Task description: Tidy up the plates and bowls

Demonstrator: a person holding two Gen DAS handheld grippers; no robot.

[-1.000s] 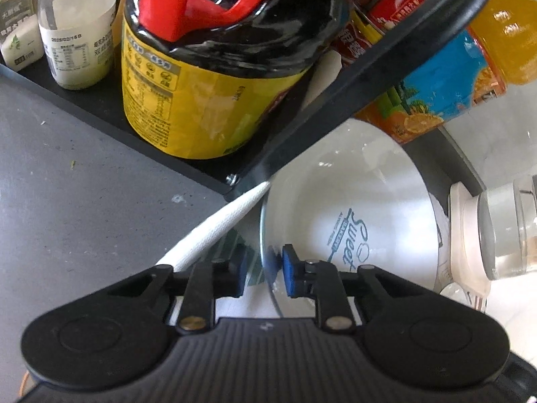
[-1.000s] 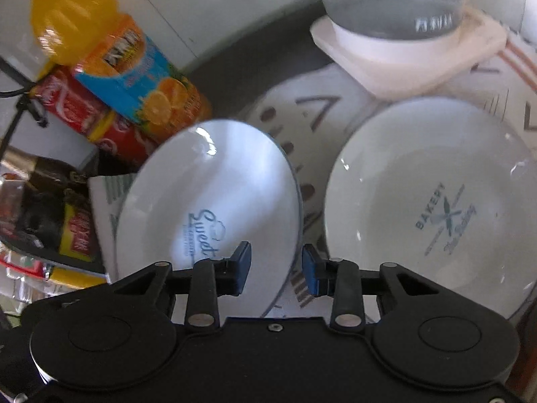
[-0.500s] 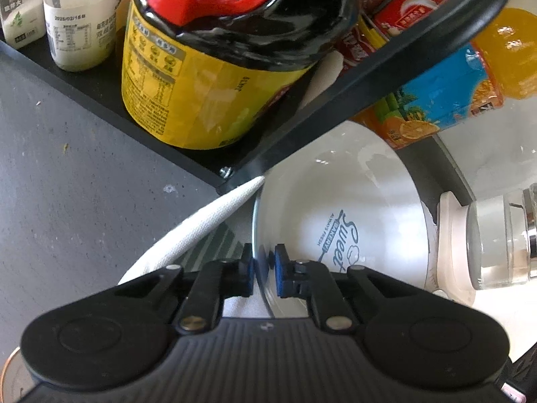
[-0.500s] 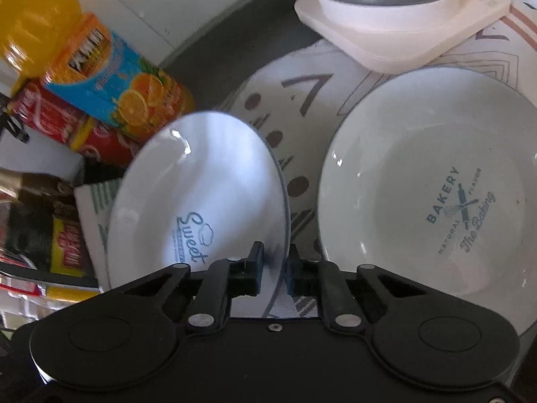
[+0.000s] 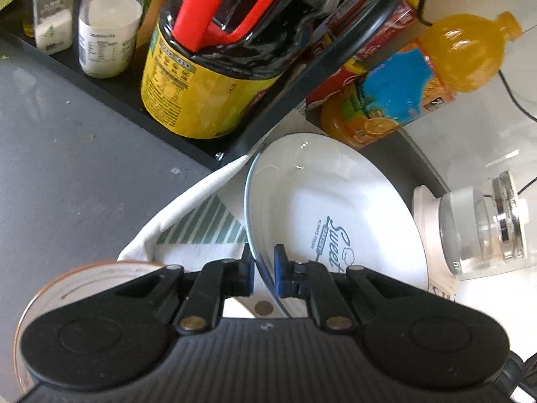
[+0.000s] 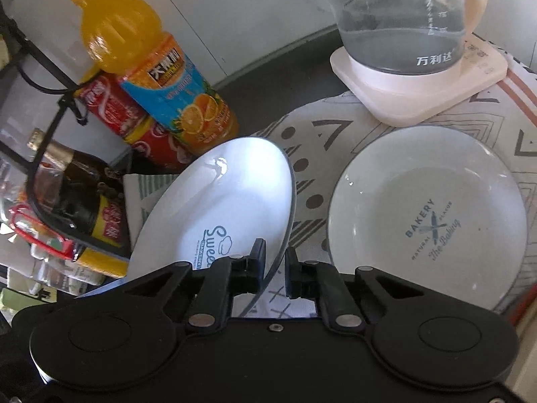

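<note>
Plates: two, "Sweet" plate (image 6: 221,201), "Bakery" plate (image 6: 426,221).

Plate (image 6: 214,201) pinched at the right gripper (image 6: 272,268) read "Sweet". Plate (image 6: 426,225) right of that gripper read "BAKERY", "NATURAL FLAVOR", "The Baking". Kettle (image 6: 399,20) ahead bore "万利达".

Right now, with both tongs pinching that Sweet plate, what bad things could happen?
1. Both tongs, left and right, grip only the thin rim of the Sweet plate; it might slip and break.
2. The tilted plate sits close to the orange juice bottle, so swinging it could knock that over.
3. Set down carelessly, it could chip the Bakery plate.
</note>
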